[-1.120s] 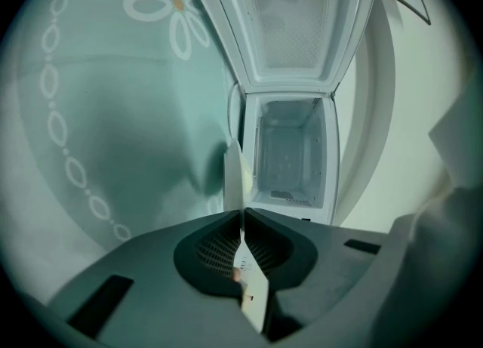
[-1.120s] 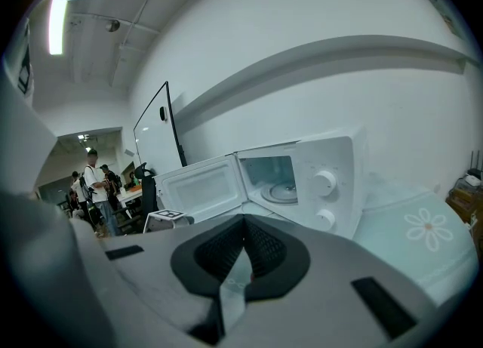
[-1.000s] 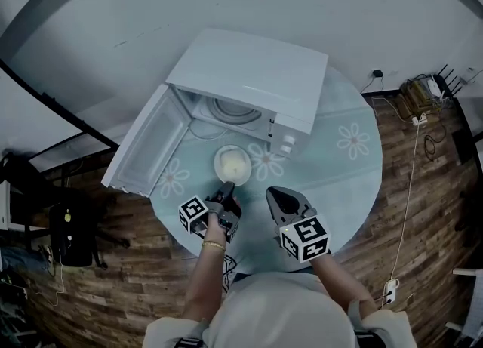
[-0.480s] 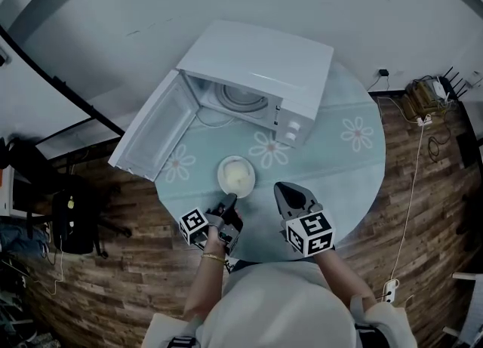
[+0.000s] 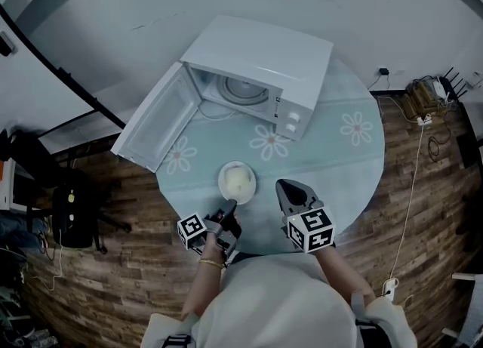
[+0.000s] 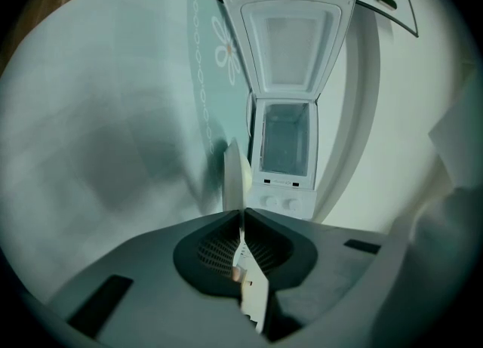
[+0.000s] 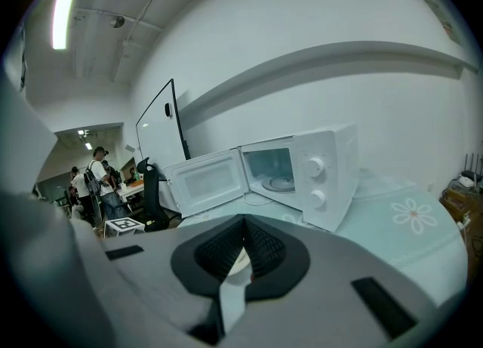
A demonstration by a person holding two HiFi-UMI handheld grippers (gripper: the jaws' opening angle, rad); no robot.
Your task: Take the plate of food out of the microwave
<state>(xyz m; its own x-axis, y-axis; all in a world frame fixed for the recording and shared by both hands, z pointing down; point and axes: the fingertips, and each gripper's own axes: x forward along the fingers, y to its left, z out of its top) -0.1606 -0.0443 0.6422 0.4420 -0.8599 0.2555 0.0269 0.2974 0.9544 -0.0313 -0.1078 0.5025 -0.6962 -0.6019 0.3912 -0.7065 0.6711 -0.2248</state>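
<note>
The white plate of food (image 5: 236, 182) is out on the pale blue flowered tablecloth (image 5: 332, 165), in front of the open white microwave (image 5: 264, 52). My left gripper (image 5: 229, 205) is shut on the plate's near rim. In the left gripper view the plate (image 6: 235, 175) shows edge-on between the closed jaws of the left gripper (image 6: 241, 211), with the microwave (image 6: 287, 143) beyond. My right gripper (image 5: 285, 186) hangs just right of the plate, jaws together and empty. The right gripper (image 7: 243, 220) points towards the microwave (image 7: 302, 165), whose glass turntable (image 5: 243, 90) is bare.
The microwave door (image 5: 155, 120) swings out to the left over the round table's edge. A black chair (image 5: 72, 218) stands on the wooden floor at left, and cables with a power strip (image 5: 419, 97) lie at right. People (image 7: 98, 177) stand far off in the room.
The plate, held by my left gripper, has slid away from the microwave mouth towards the table's near edge. My right gripper has drawn back a little alongside it.
</note>
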